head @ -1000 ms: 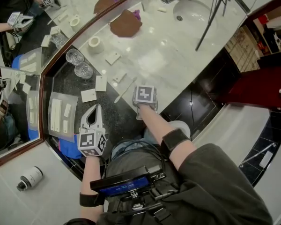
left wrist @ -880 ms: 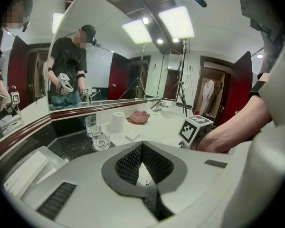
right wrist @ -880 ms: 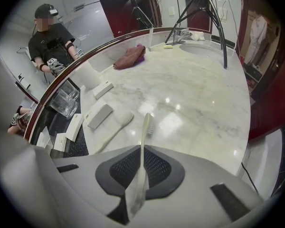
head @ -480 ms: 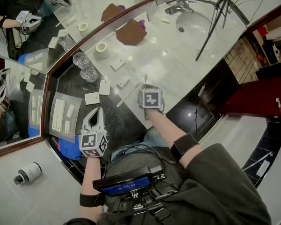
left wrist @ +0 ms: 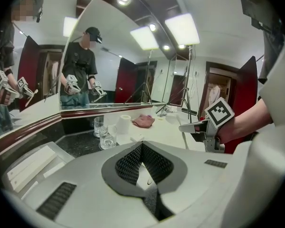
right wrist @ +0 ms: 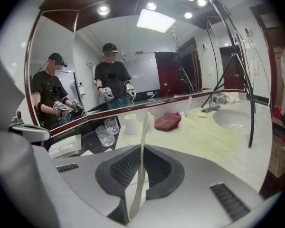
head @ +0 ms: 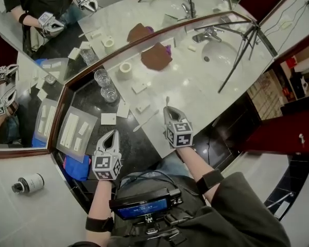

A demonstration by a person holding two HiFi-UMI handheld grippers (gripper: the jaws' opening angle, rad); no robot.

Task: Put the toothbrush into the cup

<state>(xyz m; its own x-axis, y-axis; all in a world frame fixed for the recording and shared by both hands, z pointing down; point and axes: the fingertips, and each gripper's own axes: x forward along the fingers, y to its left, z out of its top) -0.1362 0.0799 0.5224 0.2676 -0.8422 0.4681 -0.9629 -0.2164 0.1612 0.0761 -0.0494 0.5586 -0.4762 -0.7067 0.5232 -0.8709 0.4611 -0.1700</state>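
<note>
The toothbrush (right wrist: 143, 151) is clamped upright between the jaws of the right gripper (head: 168, 111), raised above the counter (head: 190, 81) and well apart from the 2 glasses (head: 110, 93), while the left gripper (head: 111, 134) is clenched on nothing.

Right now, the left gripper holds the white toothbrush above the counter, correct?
No. The right gripper holds the toothbrush above the counter; the left gripper is shut and empty. The right gripper view shows it clamped between the fingers.
</note>
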